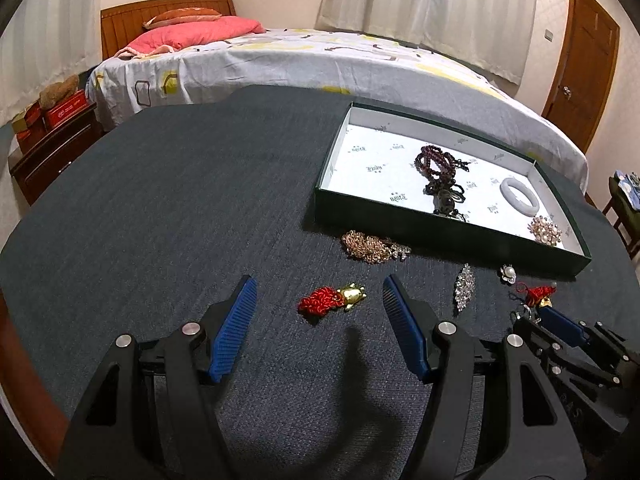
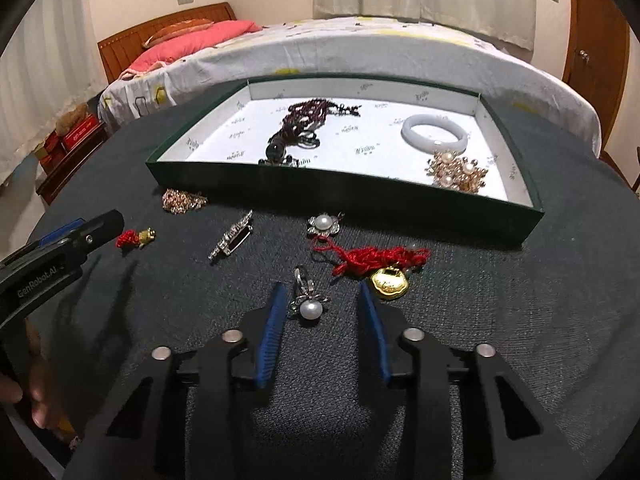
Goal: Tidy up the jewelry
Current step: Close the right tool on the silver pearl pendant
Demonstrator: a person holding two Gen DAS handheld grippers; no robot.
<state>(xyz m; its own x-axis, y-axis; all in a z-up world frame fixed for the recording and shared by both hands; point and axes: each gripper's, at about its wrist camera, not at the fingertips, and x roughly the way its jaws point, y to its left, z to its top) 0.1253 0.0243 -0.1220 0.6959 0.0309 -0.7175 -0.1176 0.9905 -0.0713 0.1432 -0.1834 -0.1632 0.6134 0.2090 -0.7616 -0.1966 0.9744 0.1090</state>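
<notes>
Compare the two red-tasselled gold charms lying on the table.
The small charm lies ahead of the open left gripper; the large charm lies just right of the open right gripper.
The small charm has a short, bunched tassel; the large charm's red cord trails long and loose.
The small charm's gold piece looks figurine-like; the large charm's is a rounded lock shape.
Both lie outside the tray.

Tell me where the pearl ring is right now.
The pearl ring lies on the dark table in the right wrist view, just ahead of the open right gripper, close to its left finger, with the gold lock charm to its right.
</notes>
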